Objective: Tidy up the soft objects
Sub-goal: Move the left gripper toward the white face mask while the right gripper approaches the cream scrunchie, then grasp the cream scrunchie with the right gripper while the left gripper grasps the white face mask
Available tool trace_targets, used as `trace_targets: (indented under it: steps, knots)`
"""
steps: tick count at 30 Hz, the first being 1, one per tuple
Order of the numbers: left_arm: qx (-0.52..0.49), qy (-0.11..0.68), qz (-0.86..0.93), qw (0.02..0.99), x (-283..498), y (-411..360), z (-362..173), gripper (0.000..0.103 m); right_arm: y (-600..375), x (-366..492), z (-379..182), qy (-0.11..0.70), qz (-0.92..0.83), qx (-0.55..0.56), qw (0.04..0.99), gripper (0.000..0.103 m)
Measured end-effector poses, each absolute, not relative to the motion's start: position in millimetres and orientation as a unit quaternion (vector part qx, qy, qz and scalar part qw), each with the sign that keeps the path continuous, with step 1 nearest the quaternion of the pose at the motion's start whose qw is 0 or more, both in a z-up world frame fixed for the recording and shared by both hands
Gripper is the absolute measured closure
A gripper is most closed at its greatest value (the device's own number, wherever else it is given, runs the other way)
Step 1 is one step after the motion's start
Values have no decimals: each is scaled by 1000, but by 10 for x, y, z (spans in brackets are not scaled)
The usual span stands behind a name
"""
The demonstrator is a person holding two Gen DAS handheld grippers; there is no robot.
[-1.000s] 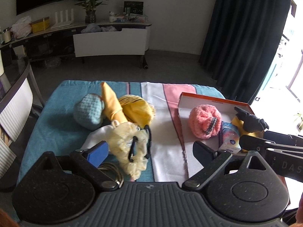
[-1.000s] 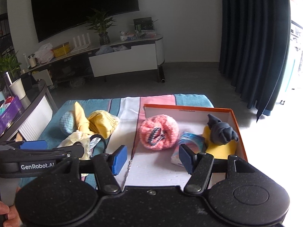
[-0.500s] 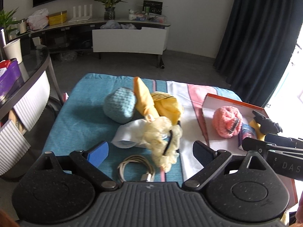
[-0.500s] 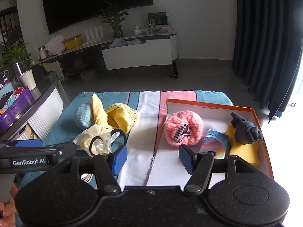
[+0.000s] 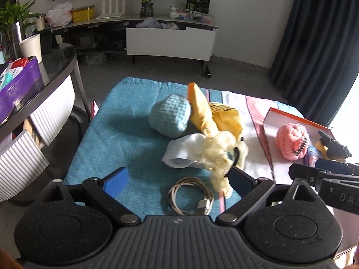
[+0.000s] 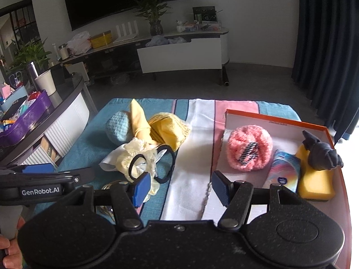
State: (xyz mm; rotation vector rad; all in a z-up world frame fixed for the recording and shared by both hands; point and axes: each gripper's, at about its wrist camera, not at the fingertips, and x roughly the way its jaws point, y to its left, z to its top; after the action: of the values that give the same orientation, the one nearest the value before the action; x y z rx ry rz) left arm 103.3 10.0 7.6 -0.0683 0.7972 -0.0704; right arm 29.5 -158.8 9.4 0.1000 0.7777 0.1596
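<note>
The striped cloth (image 5: 125,134) is seen obliquely downward from both wrist cameras, near its front edge; the orange box (image 6: 278,121) is shared.

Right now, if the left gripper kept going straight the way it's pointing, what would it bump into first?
Probably the coiled cable on the blue cloth: it lies right ahead between the open left gripper fingers. The pale yellow scrunchie sits just beyond, though depth is hard to judge.

Striped cloth (image 6: 197,179) under box (image 6: 276,121), soft heap (image 5: 202,134)

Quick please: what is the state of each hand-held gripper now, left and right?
Left hand-held gripper: open, holding nothing.
Right hand-held gripper: open, holding nothing.
</note>
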Motion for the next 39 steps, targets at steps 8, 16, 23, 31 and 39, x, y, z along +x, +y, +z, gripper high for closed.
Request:
trace_targets:
  steps: [8, 16, 23, 31, 39]
  knots:
    - [-36, 394, -21, 918, 1052, 247, 7, 4, -1369, 413, -44, 394, 108, 45, 912, 29]
    - [-37, 402, -16, 915, 1066, 379, -75, 4, -1207, 563, -187, 408, 120, 44, 904, 29]
    - [-44, 408, -8, 912, 1110, 490, -140, 4, -1039, 750, -277, 410, 126, 46, 902, 29]
    - [-51, 410, -2, 911, 1182, 573, -188, 4, -967, 939, -397, 414, 130, 57, 899, 66]
    - [-53, 410, -14, 911, 1274, 527, -231, 4, -1191, 830, -254, 378, 109, 61, 917, 96]
